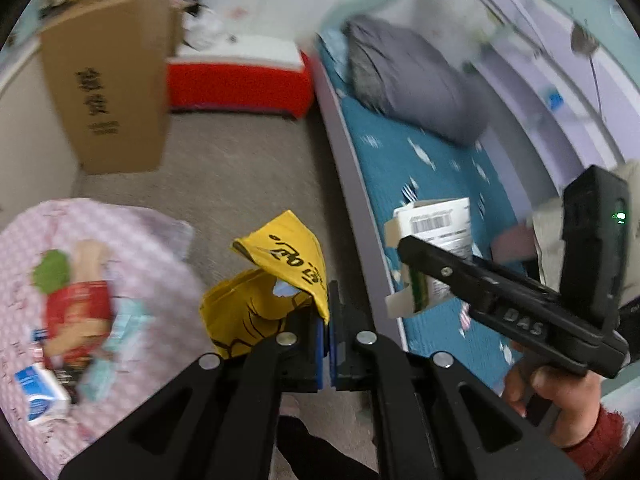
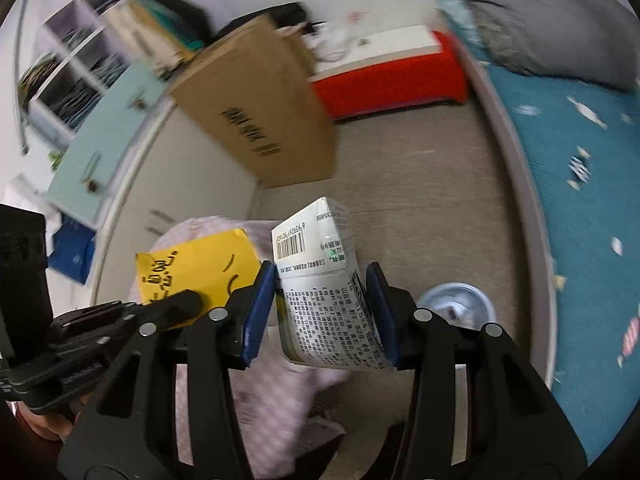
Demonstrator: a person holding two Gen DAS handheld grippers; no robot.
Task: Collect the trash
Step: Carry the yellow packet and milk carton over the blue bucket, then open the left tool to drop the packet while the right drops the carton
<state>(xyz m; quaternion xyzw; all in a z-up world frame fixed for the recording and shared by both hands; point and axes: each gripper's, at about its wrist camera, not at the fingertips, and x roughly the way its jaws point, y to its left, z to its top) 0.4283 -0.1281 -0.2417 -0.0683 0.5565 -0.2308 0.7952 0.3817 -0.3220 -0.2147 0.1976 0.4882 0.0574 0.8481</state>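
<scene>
My left gripper [image 1: 327,312] is shut on a crumpled yellow wrapper [image 1: 272,292] with black writing, held above the grey floor. That wrapper [image 2: 196,268] also shows at the left of the right wrist view. My right gripper [image 2: 320,312] is shut on a small white printed carton [image 2: 324,272] with a barcode, its blue pads [image 2: 260,312] pressing both sides. In the left wrist view that carton [image 1: 436,232] hangs over the bed's edge in the right gripper [image 1: 416,256]. A pink checked trash bag [image 1: 80,300] lies open at lower left with several bits of rubbish inside.
A tall cardboard box [image 1: 108,96] leans against a white cabinet. Behind it stands a red and white chest [image 1: 240,80]. A bed with a blue sheet [image 1: 404,160] and a grey pillow [image 1: 412,76] fills the right. A round metal lid [image 2: 456,304] lies on the floor.
</scene>
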